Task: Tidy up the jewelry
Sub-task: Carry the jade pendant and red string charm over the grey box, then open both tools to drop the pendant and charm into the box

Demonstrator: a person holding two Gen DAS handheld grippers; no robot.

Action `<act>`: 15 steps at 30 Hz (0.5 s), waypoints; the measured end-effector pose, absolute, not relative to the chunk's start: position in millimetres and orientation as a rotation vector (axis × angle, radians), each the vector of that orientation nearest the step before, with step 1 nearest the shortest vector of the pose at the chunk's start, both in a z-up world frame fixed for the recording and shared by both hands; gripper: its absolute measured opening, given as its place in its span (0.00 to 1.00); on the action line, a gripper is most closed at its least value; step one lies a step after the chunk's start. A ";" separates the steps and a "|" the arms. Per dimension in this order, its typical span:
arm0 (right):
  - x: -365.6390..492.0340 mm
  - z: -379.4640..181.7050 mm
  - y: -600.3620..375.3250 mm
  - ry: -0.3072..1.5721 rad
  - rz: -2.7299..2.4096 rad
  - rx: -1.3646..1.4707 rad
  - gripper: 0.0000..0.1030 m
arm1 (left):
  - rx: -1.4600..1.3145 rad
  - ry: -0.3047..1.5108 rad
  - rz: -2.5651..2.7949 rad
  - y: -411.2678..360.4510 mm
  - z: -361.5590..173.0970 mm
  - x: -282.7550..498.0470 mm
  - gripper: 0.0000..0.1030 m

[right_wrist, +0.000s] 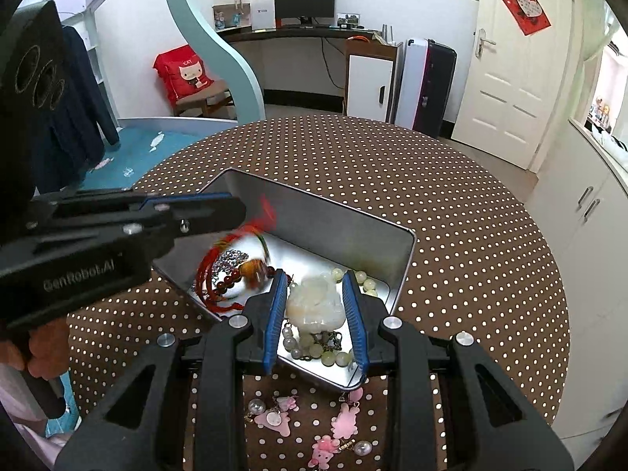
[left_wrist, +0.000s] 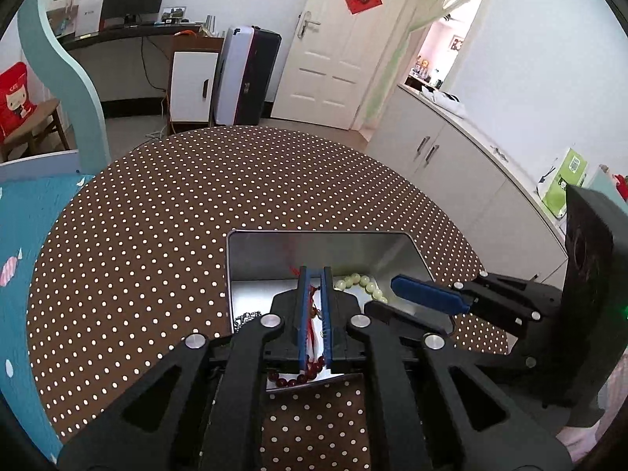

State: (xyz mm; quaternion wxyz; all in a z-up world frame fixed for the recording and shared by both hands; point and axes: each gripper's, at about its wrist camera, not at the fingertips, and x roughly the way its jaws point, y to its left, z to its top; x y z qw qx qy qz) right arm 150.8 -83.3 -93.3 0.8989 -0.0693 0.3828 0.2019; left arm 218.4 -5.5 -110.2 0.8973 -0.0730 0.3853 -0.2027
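A silver metal tin [left_wrist: 396, 253] [right_wrist: 400, 271] sits on the dotted round table. My left gripper [left_wrist: 315, 274] [right_wrist: 235, 210] is over the tin, shut on a red cord bracelet with dark red beads [left_wrist: 312, 316] [right_wrist: 231, 274] that hangs into the tin. My right gripper [right_wrist: 314, 278] [left_wrist: 400, 286] is open over the tin, its fingers either side of a pale jade pendant [right_wrist: 316, 304] on a green bead necklace [right_wrist: 333, 355] [left_wrist: 359, 280]. A silver chain [left_wrist: 245, 320] [right_wrist: 229, 259] lies in the tin.
Pink charm trinkets [right_wrist: 274, 418] and more pink charms [right_wrist: 341, 428] lie on the tablecloth [left_wrist: 157, 235] in front of the tin. White cabinets [left_wrist: 451, 157] stand to the right, a blue bed [left_wrist: 15, 235] to the left.
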 end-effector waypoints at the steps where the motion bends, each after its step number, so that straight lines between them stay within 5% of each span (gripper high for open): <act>1: 151.1 -93.3 -83.8 0.794 0.417 -0.141 0.25 | -0.146 0.799 -0.416 -5.4 -111.0 218.6 0.16; 6: 150.5 -92.6 -86.3 0.795 0.415 -0.135 0.23 | -0.143 0.789 -0.413 -1.4 -111.7 212.7 0.38; 10: 145.0 -85.8 -91.0 0.775 0.411 -0.125 0.31 | -0.129 0.791 -0.403 1.6 -111.8 206.8 0.42; 12: 140.3 -83.8 -94.8 0.760 0.399 -0.127 0.43 | -0.127 0.786 -0.399 2.7 -111.5 201.9 0.47; 15: 138.0 -81.0 -99.4 0.751 0.397 -0.119 0.44 | -0.121 0.781 -0.397 3.9 -109.6 198.4 0.48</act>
